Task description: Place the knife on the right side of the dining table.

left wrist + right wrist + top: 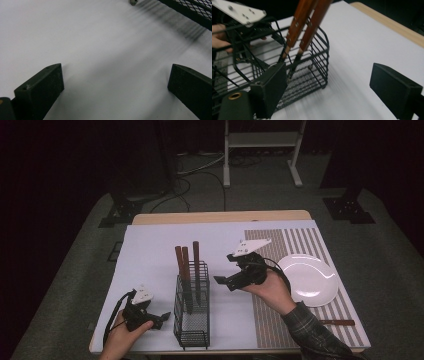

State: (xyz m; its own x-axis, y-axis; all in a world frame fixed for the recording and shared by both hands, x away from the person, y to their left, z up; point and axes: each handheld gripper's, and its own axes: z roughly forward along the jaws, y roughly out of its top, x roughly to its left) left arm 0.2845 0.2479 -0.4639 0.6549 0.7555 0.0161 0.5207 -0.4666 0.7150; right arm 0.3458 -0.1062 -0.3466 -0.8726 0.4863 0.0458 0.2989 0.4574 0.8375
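Right gripper (223, 271), jaws spread & empty, hovers beside wire basket (192, 317) w/ three wooden-handled utensils (186, 262); left gripper (161, 318) spread too. Risk: a jaw snagging wires, tipping basket.

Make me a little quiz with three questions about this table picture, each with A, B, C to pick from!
1. Where is the round white plate?
A. On the striped placemat
B. Inside the black wire basket
C. On the floor

2. How many brown wooden handles stand in the basket?
A. One
B. Three
C. Six

3. How is the left gripper?
A. Shut on a spoon
B. Shut on the plate
C. Open and holding nothing

Answers: 1 A, the plate rests on the stripes at the table's right. 2 B, the high view shows three handles rising from the basket. 3 C, its jaws stand wide apart over bare white table.
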